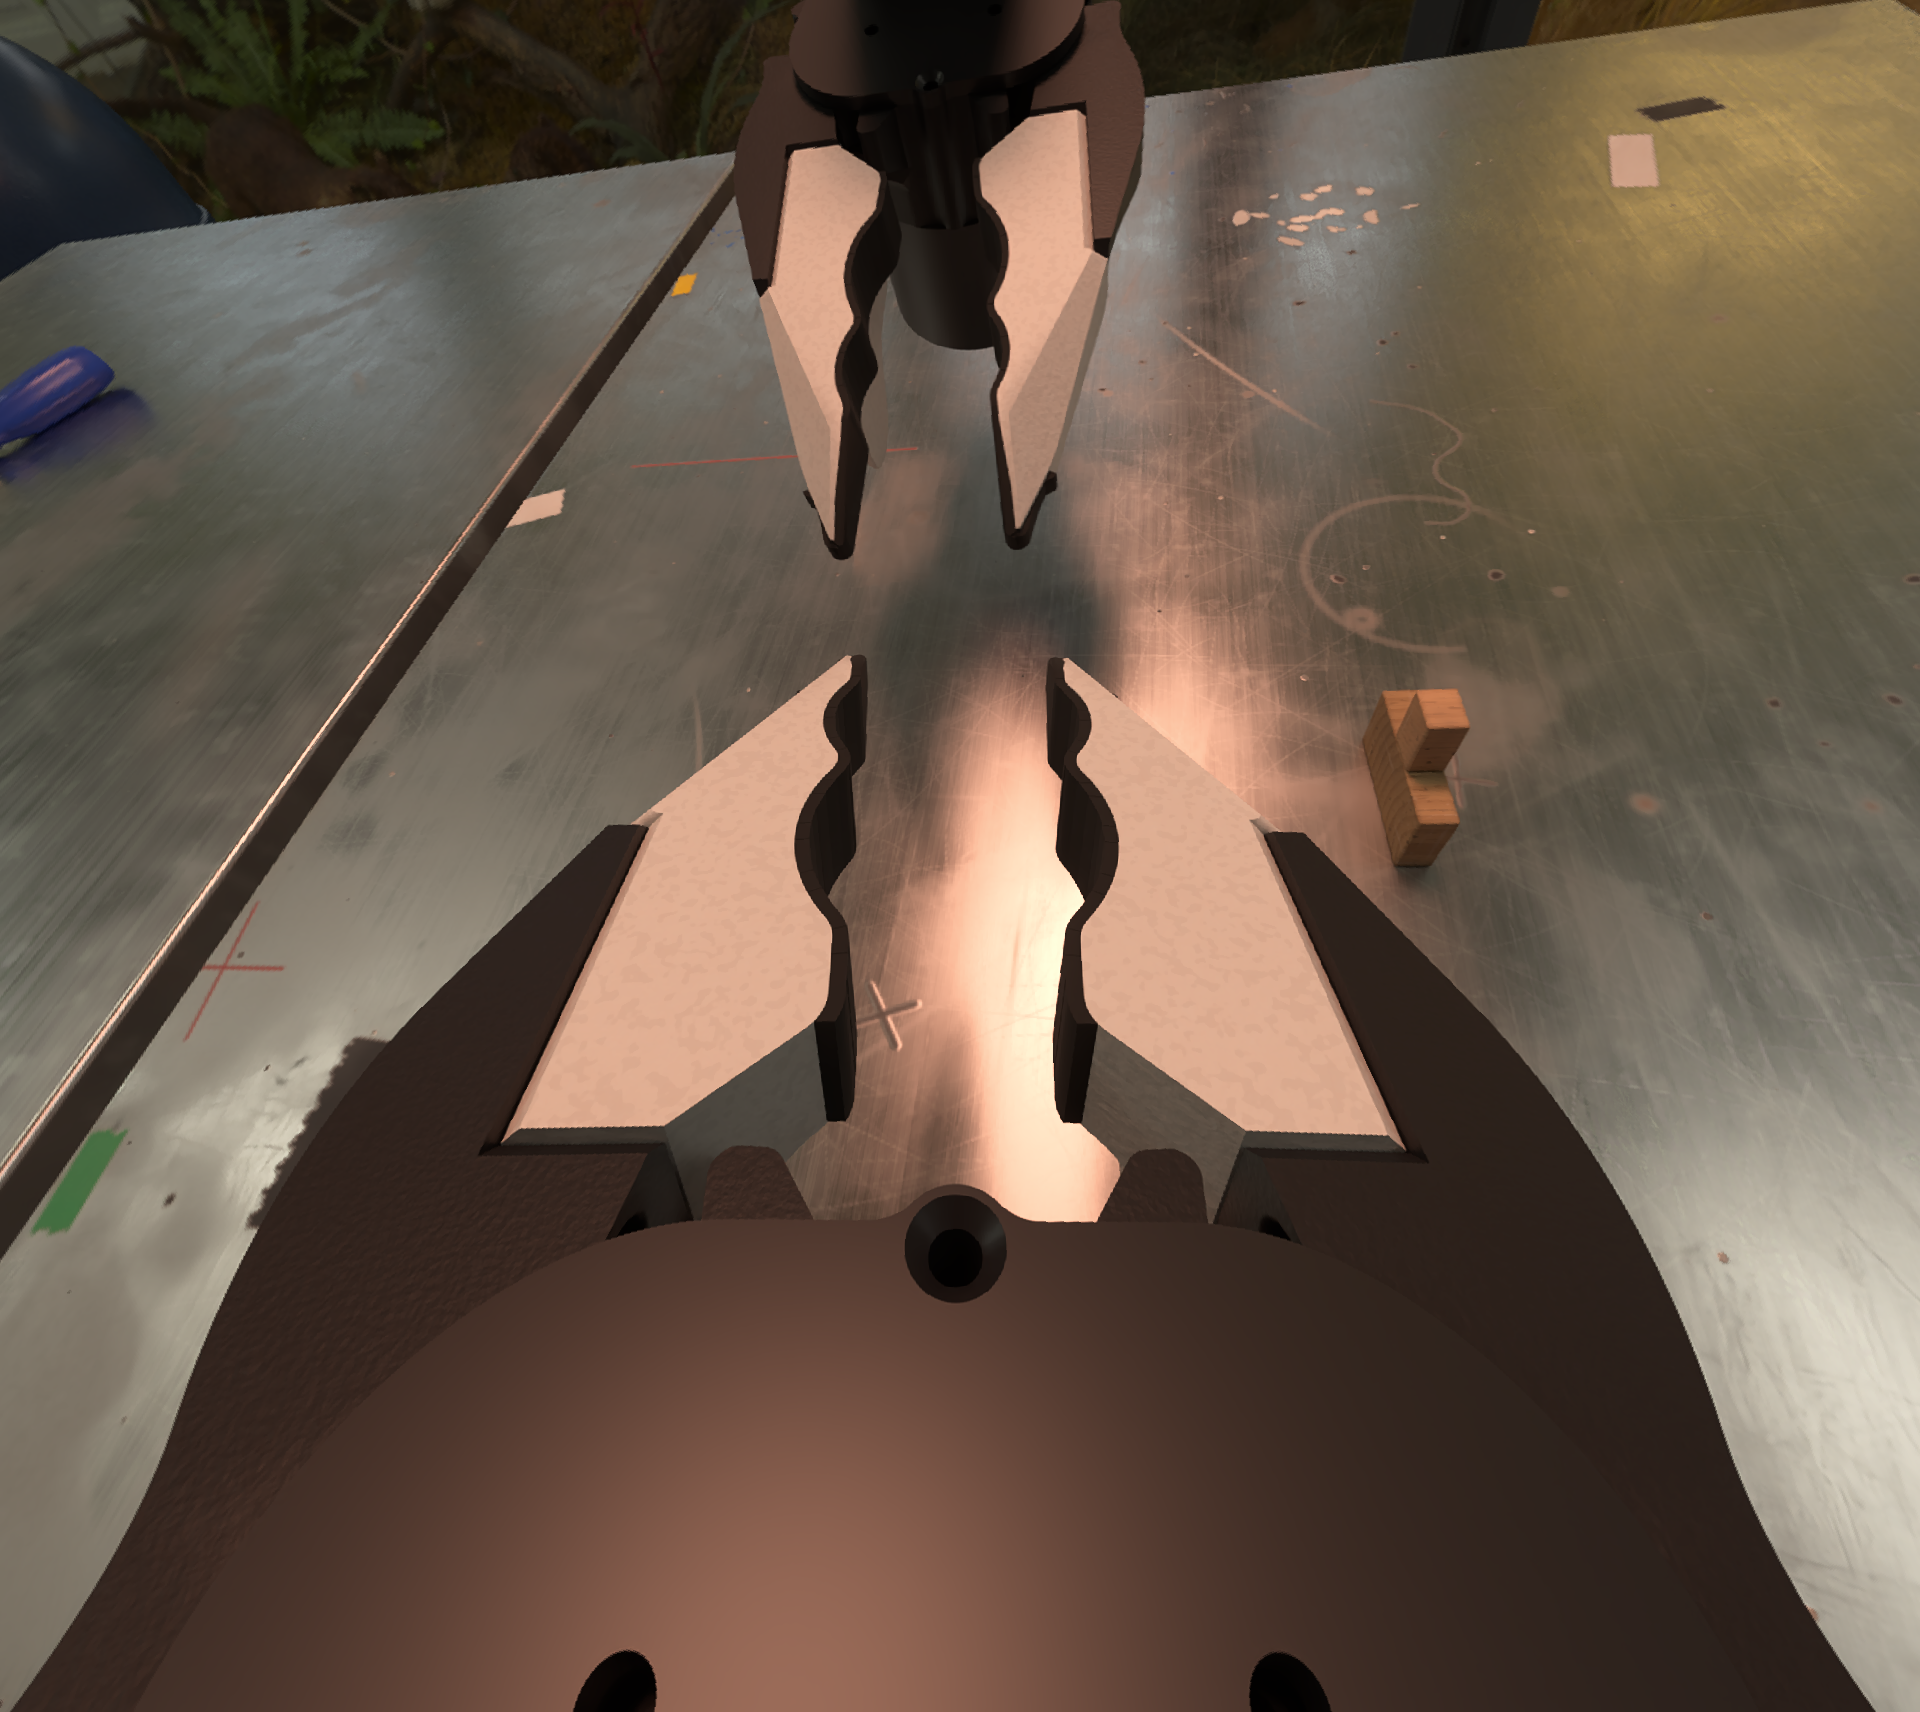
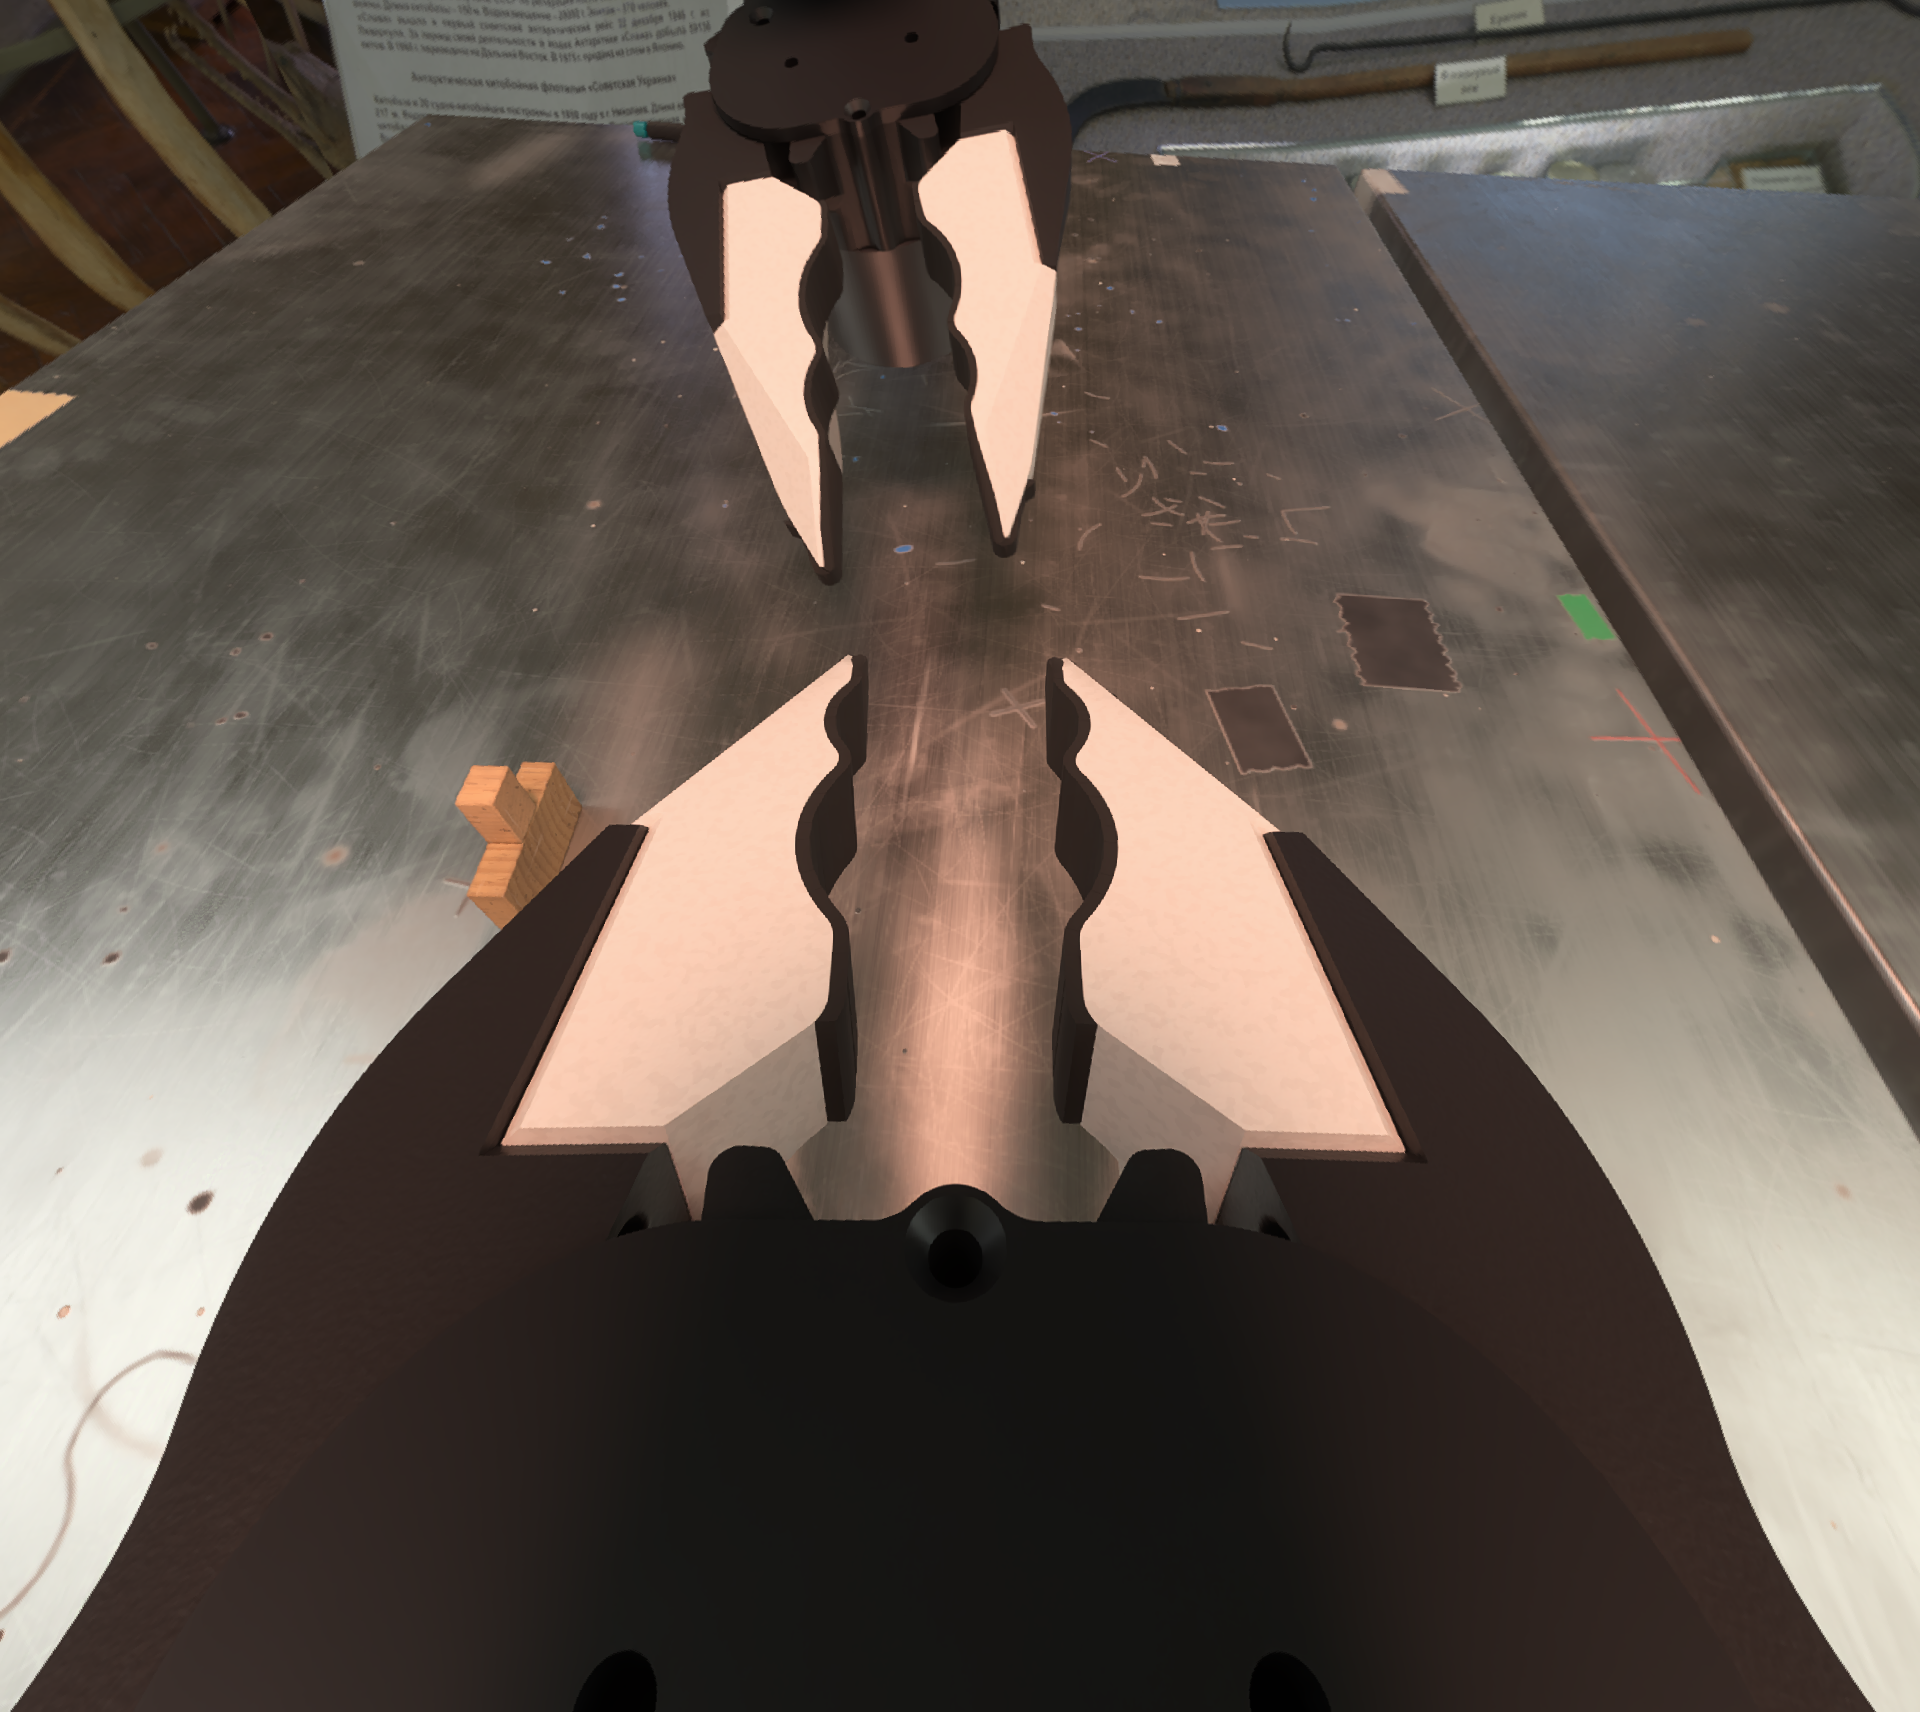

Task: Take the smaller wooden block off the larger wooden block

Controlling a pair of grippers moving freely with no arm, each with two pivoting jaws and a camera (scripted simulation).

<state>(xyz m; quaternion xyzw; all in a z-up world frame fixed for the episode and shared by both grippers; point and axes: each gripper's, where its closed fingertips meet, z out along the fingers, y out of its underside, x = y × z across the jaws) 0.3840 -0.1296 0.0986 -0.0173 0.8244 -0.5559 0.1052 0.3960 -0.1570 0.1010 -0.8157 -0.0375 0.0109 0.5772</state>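
Note:
The wooden blocks stand as one small stack on the metal table (image 1: 1558, 415), right of my left gripper. The smaller block (image 1: 1439, 722) sits high on the larger block (image 1: 1387, 769). My left gripper (image 1: 956, 665) is open and empty, a little above the table, well left of the stack. My right gripper (image 1: 930, 540) faces it tip to tip, open and empty. In the right wrist view my right gripper (image 2: 956, 665) is open; the stack (image 2: 514, 831) lies left of its left finger, partly hidden by the gripper body. The left gripper (image 2: 914, 561) shows opposite.
A second table top (image 1: 208, 467) adjoins along a dark seam (image 1: 499, 499) and carries a blue object (image 1: 52, 395). Tape scraps (image 1: 1631, 161) and green tape (image 1: 78, 1179) lie flat. Two dark flat patches (image 2: 1392, 639) lie right of my right gripper.

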